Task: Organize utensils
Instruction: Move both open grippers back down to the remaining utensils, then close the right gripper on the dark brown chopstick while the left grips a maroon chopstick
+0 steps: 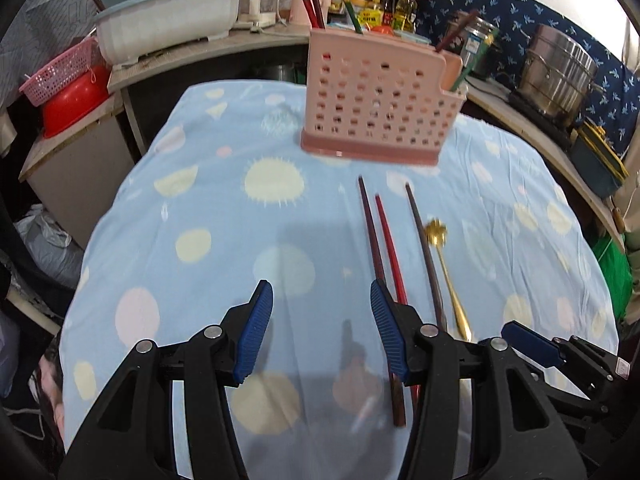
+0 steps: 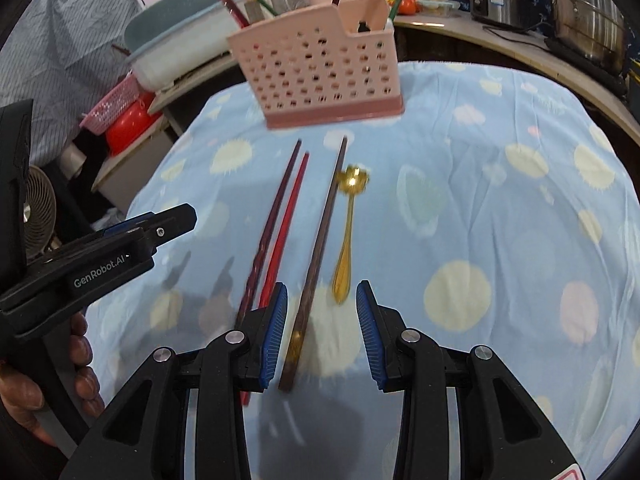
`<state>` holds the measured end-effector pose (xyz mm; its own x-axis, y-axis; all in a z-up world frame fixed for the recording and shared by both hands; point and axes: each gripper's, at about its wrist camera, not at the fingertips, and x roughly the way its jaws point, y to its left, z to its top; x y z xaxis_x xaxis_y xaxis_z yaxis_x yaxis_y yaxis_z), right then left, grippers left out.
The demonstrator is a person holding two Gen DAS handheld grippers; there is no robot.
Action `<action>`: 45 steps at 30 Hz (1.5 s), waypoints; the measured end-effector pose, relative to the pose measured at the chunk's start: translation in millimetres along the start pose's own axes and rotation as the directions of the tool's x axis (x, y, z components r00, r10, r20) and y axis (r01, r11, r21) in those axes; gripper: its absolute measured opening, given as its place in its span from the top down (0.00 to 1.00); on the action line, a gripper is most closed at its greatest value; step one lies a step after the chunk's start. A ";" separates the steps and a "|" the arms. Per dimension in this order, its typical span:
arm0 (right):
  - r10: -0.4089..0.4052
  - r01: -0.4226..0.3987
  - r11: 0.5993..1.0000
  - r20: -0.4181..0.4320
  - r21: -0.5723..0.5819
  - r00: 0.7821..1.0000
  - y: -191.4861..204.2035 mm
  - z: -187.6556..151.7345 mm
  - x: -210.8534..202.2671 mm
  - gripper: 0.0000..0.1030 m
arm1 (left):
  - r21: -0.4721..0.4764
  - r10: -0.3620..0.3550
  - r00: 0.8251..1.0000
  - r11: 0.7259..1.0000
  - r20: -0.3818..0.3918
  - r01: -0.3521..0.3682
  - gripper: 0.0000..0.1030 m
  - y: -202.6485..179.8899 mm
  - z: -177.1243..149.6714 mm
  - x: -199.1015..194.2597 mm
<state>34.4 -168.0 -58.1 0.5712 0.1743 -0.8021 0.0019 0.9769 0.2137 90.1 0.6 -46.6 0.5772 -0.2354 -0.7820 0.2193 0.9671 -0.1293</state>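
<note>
A pink perforated utensil holder (image 1: 376,98) stands at the far side of the table (image 2: 324,68) with several chopsticks standing in it. On the cloth lie a dark chopstick (image 1: 374,256), a red chopstick (image 1: 390,248), a brown chopstick (image 1: 424,248) and a gold spoon (image 1: 446,272). My left gripper (image 1: 322,320) is open and empty, left of the chopsticks. My right gripper (image 2: 322,320) is open above the near end of the brown chopstick (image 2: 316,264); the gold spoon (image 2: 347,236) lies just beyond, the red chopstick (image 2: 286,220) to its left.
The table has a light blue spotted cloth (image 1: 208,208). Behind it a counter holds a white-and-teal tub (image 1: 168,20), pink basket and red bowl (image 1: 72,96), bottles (image 1: 392,12) and steel pots (image 1: 560,76). The left gripper's body (image 2: 100,256) shows at the left of the right wrist view.
</note>
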 end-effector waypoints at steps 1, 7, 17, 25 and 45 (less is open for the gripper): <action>0.000 0.000 1.000 -0.008 -0.001 1.000 1.1 -4.0 1.0 0.66 | 0.002 -0.001 1.000 1.000 -0.008 0.001 0.53 -1.6 -4.6 0.4; -0.003 0.002 1.000 -0.034 -0.013 0.999 4.9 -20.1 4.2 0.67 | 0.020 -0.009 0.999 1.000 -0.046 0.010 0.53 -8.6 -33.1 0.5; -0.007 0.005 0.999 -0.045 -0.042 0.999 12.8 -25.8 8.1 0.71 | 0.038 -0.010 0.997 0.999 -0.080 0.013 0.53 -13.3 -51.4 1.1; -0.018 0.014 0.997 -0.054 -0.073 0.998 19.6 -27.9 14.7 0.77 | 0.023 0.000 0.995 1.000 -0.097 0.002 0.53 -7.3 -55.6 6.0; -0.056 0.054 0.998 -0.042 -0.043 0.998 0.4 -34.7 9.1 0.93 | 0.083 -0.054 0.994 0.995 -0.099 0.063 0.53 -28.9 -59.6 3.4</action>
<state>11.1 -161.7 -84.7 0.5348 0.1245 -0.8357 -0.0027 0.9893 0.1456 38.8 -22.4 -81.8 0.4839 -0.2769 -0.8301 0.3194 0.9391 -0.1270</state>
